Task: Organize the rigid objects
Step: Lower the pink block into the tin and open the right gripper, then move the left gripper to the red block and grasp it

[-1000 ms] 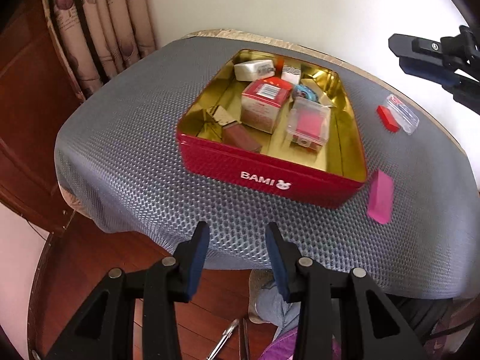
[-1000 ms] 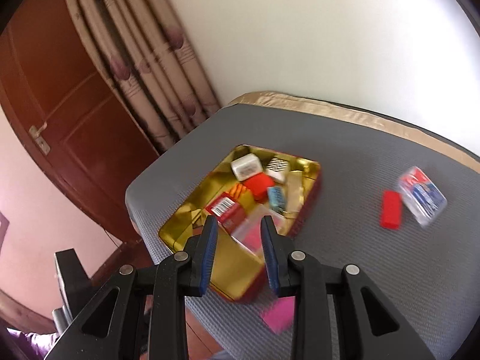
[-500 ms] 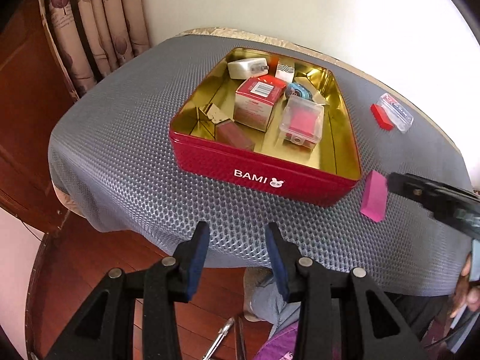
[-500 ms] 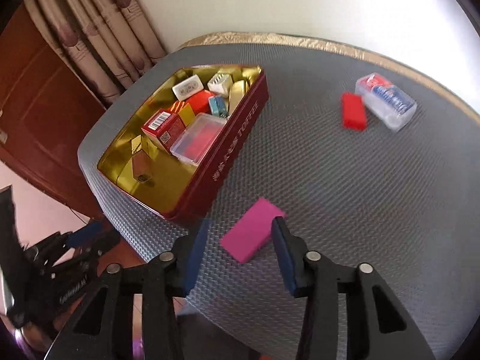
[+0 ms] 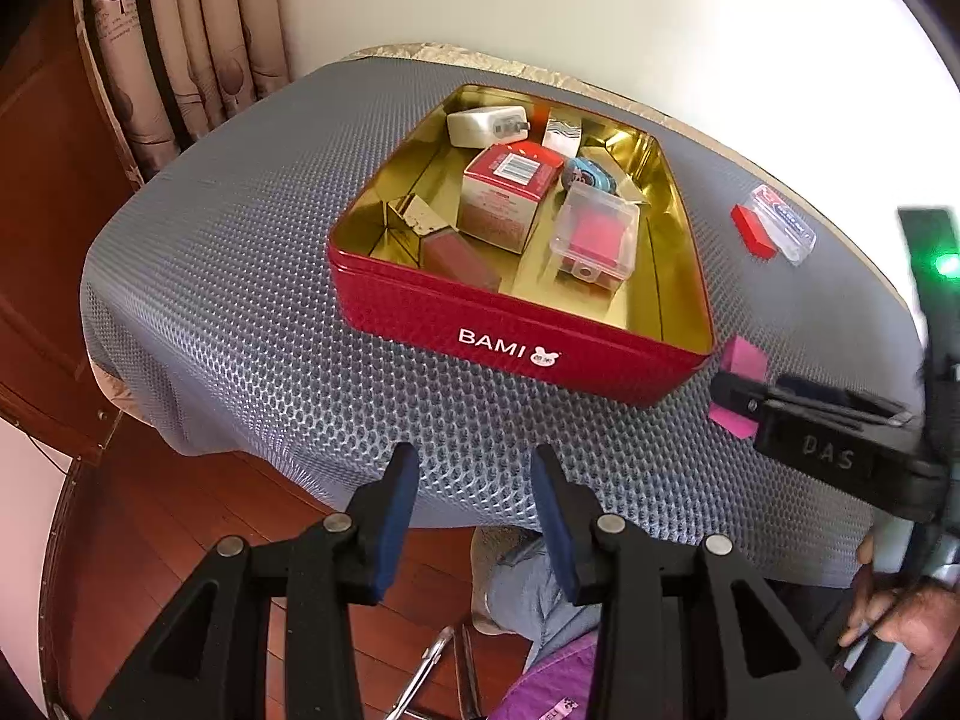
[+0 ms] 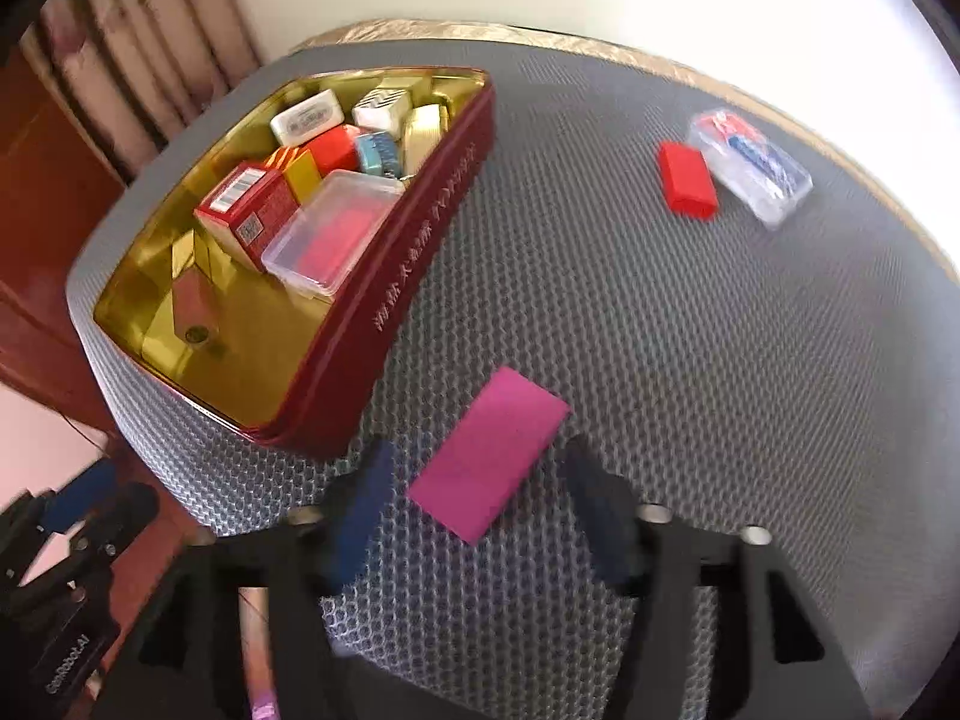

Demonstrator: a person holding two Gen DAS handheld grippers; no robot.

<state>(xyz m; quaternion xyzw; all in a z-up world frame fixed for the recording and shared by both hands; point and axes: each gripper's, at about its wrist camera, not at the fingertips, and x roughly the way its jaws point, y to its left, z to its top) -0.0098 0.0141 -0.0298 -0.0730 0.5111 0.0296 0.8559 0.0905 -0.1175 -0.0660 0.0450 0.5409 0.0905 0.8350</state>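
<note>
A flat pink block [image 6: 489, 450] lies on the grey mesh cover [image 6: 660, 360] just right of the red BAMI tin [image 6: 420, 252]. My right gripper [image 6: 478, 445] hangs low over the block with its jaws opening. The block's near end sits between the blue pads [image 6: 360, 510], which stay clear of it. In the left wrist view the block [image 5: 744, 360] shows past the tin's corner, under the right gripper [image 5: 828, 438]. My left gripper [image 5: 474, 510] hovers open and empty off the table's front edge, facing the tin [image 5: 510, 330].
A red block [image 6: 687, 180] and a clear plastic case [image 6: 750, 171] lie at the far right of the cover. The tin holds several small boxes, a clear case [image 5: 594, 237] and a white charger [image 5: 486, 126]. Curtains [image 5: 180, 42] and a wooden door stand at left.
My right gripper has dropped from above the tin to the pink block and its jaws have spread wide around it. The left gripper has kept still.
</note>
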